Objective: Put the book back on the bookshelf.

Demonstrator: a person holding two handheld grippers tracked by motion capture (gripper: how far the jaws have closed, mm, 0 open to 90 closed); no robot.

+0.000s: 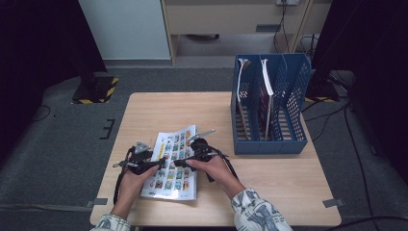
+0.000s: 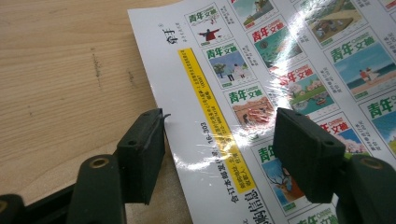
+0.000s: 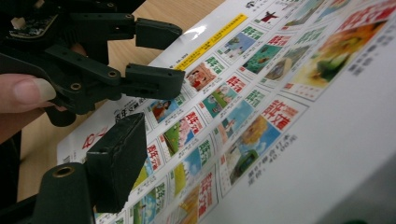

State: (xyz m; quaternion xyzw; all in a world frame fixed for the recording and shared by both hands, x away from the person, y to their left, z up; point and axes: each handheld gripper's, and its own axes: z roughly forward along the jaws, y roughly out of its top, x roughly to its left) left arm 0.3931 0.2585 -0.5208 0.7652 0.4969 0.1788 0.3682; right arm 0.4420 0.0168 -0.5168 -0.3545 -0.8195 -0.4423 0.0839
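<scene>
High view shows a glossy magazine (image 1: 174, 162) lying flat on the desk (image 1: 269, 178), lower left of centre in the frame, its long axis running from the near edge up and slightly to the right. Both tongs sit on it from opposite sides: the left tongs (image 1: 153, 165) at its left long edge, the right tongs (image 1: 179, 162) over the middle of the cover, their tips pointing toward each other across the page.

Left gripper view puts the magazine's white edge between the jaws, which stand partly apart, one jaw on bare wood just off the edge, the other above the printed cover; neither pad presses the paper. Right gripper view shows one jaw low over the cover, with the page bulging up on the right side of the frame; whether that jaw pair grips the page cannot be told.

A blue file rack (image 1: 269, 103) stands at the upper right, well apart, with slots running front to back. The right hand (image 1: 211, 168) is the nearer one to it.
</scene>
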